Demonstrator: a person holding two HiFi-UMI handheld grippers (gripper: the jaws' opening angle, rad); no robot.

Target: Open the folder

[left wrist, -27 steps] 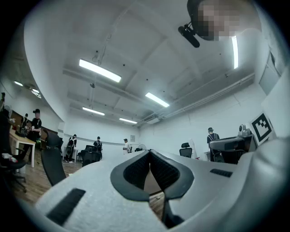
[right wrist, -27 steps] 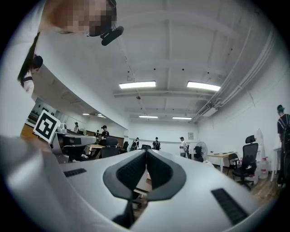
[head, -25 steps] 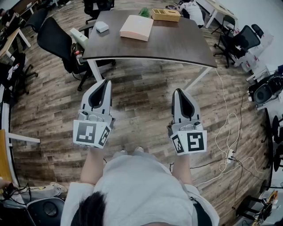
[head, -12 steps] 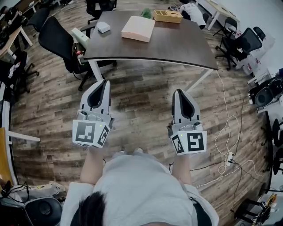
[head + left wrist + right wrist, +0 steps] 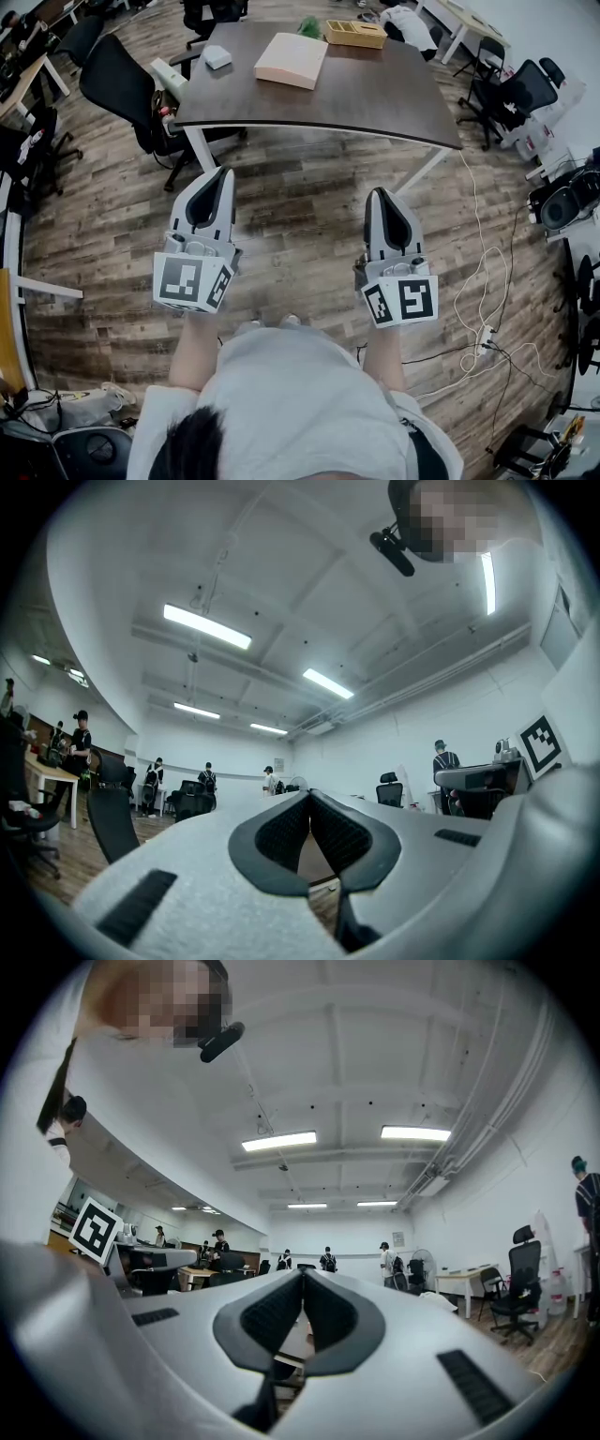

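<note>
A pale pink folder (image 5: 292,59) lies closed and flat on the dark brown table (image 5: 375,98) ahead of me. My left gripper (image 5: 220,176) and right gripper (image 5: 377,195) are held side by side over the wooden floor, well short of the table's near edge. Both point toward the table with their jaws closed tip to tip and nothing between them. In the left gripper view the left gripper (image 5: 309,797) points slightly upward at the room, and in the right gripper view the right gripper (image 5: 303,1276) does the same; the folder is hidden behind the jaws in both.
On the table stand a small white box (image 5: 217,58) and a yellow tray (image 5: 353,33). Black office chairs (image 5: 117,80) sit left of the table, more chairs (image 5: 511,89) to the right. Cables (image 5: 483,281) trail over the floor at the right. Several people stand far off.
</note>
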